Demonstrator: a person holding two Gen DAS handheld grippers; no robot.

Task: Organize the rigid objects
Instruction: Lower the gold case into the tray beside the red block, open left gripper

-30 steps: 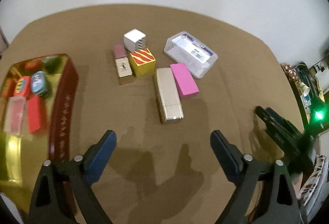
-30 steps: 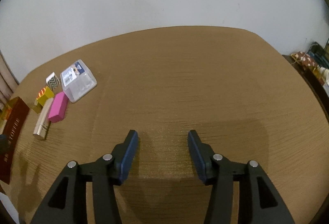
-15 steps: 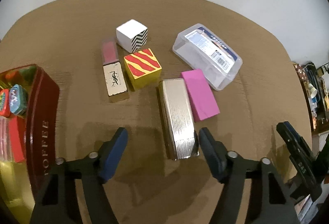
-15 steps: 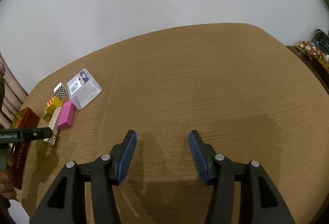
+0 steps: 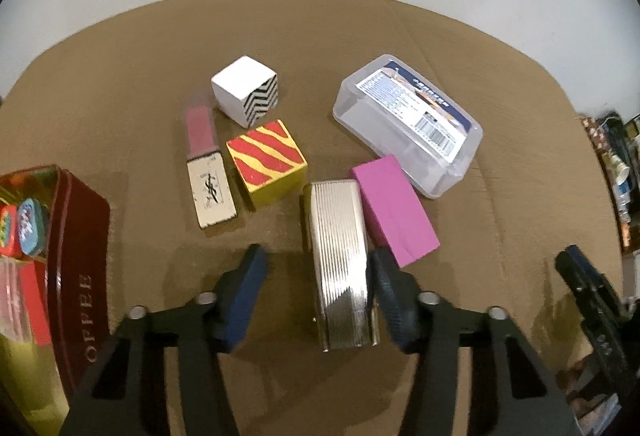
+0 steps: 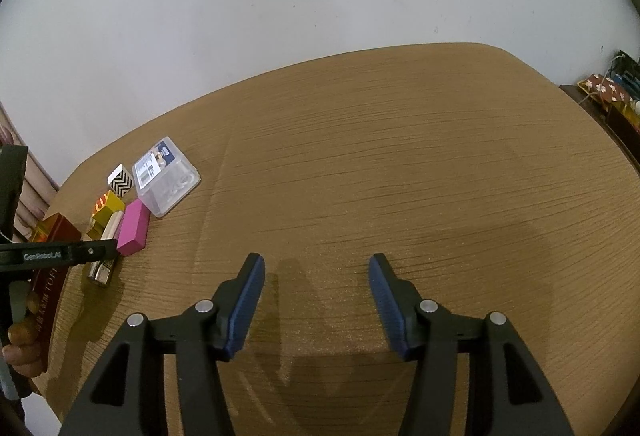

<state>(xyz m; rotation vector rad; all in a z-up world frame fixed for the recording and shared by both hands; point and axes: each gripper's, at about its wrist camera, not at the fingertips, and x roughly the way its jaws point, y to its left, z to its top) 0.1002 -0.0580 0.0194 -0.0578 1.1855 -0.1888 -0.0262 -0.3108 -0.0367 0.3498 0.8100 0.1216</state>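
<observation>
A ribbed metallic case [image 5: 340, 260] lies lengthwise on the brown table [image 5: 320, 36], between the blue pads of my left gripper [image 5: 317, 264]. The jaws are closing: the right pad [image 5: 386, 288] sits at the case's side, while the left pad [image 5: 248, 288] still stands apart from it. Beside the case are a pink block [image 5: 394, 208], a yellow cube with red stripes [image 5: 266, 160], a cream and pink lipstick box [image 5: 206, 172], a white cube with black zigzags [image 5: 244, 92] and a clear lidded box [image 5: 408, 124]. My right gripper [image 6: 316, 264] hangs open over bare wood, holding nothing.
A red coffee tin [image 5: 76, 276] with several small tins and packets inside stands at the left edge. In the left wrist view the right gripper [image 5: 588, 300] shows at the far right. Cluttered shelves [image 6: 608, 92] lie beyond the table's right edge.
My left gripper has come forward and down over the ribbed case, and its jaws have narrowed around it. The right gripper has stayed nearly where it was.
</observation>
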